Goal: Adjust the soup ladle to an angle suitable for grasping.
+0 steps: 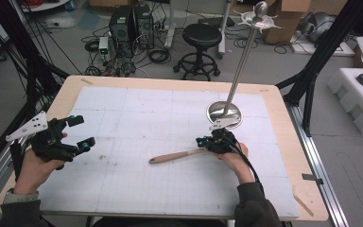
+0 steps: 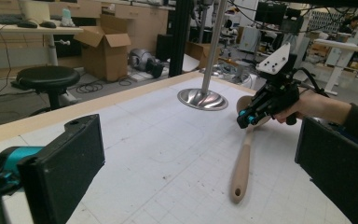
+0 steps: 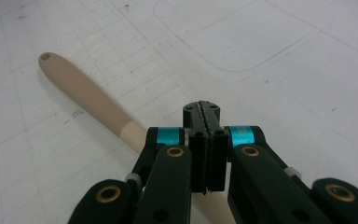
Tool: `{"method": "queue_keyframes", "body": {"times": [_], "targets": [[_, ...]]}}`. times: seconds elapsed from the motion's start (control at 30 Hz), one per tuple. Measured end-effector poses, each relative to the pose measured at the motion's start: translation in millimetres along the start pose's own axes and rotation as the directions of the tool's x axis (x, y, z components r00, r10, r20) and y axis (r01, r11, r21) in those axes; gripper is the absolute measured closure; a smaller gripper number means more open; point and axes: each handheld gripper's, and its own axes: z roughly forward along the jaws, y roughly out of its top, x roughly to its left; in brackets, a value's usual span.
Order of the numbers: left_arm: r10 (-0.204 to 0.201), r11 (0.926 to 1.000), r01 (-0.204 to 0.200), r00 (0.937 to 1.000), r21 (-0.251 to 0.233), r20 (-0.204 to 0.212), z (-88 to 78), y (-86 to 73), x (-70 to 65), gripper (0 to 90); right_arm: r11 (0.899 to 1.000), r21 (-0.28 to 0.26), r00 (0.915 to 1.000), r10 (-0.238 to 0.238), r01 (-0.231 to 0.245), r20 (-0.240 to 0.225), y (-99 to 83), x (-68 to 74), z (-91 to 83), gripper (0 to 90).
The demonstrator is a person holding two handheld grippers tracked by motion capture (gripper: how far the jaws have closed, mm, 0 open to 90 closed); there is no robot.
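Observation:
A wooden spoon (image 1: 175, 156) lies on the white gridded mat, its handle pointing left with a hole at the end. My right gripper (image 1: 200, 141) hovers over the spoon's head end, jaws pressed together with nothing between them. In the right gripper view the shut gripper (image 3: 202, 109) sits above the handle (image 3: 88, 93), which passes underneath. The left gripper view shows the spoon (image 2: 242, 168) and the right gripper (image 2: 244, 120) farther off. My left gripper (image 1: 81, 131) is held at the table's left side, open and empty, its jaws wide apart (image 2: 200, 158).
A metal stand with a round base (image 1: 217, 109) and a tall pole (image 1: 238, 75) rises just behind the right gripper. The mat (image 1: 146, 118) covers most of the wooden table. A black stool (image 1: 201, 35) and computer towers (image 1: 130, 26) stand beyond the far edge.

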Motion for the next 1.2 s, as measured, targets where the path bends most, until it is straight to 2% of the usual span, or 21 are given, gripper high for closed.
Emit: {"method": "queue_keyframes", "body": {"times": [0.43,0.47,0.67,0.8,1.03,1.2], "targets": [[-0.001,1.0,0.001,1.0,0.006,0.007,1.6,-0.6,-0.5,1.8,0.996,0.083,0.9995,0.02,-0.022,0.025,-0.7,-0.5,14.3,90.0],[-0.001,1.0,0.001,1.0,0.006,0.006,1.6,-0.5,-0.4,1.8,0.994,0.112,0.999,0.013,-0.018,0.043,-1.6,0.3,16.9,90.0],[-0.004,1.0,0.004,1.0,0.003,0.009,1.1,-0.4,-0.1,1.8,0.993,0.115,0.9976,0.034,-0.041,0.059,-2.5,2.1,15.9,90.0],[-0.007,1.0,0.007,0.9999,-0.003,0.009,0.5,0.1,0.4,1.8,0.988,0.133,0.9958,0.073,-0.08,0.055,-2.4,5.9,10.5,90.0],[-0.006,1.0,0.006,0.9998,0.002,0.017,3.3,0.4,1.3,1.8,0.988,0.143,0.9943,0.045,-0.059,0.097,-2.9,13.8,6.9,90.0],[-0.007,1.0,0.007,0.9998,0.001,0.019,3.0,1.0,1.1,1.8,0.986,0.146,0.9927,0.07,-0.084,0.098,-4.5,11.3,9.3,90.0]]}}
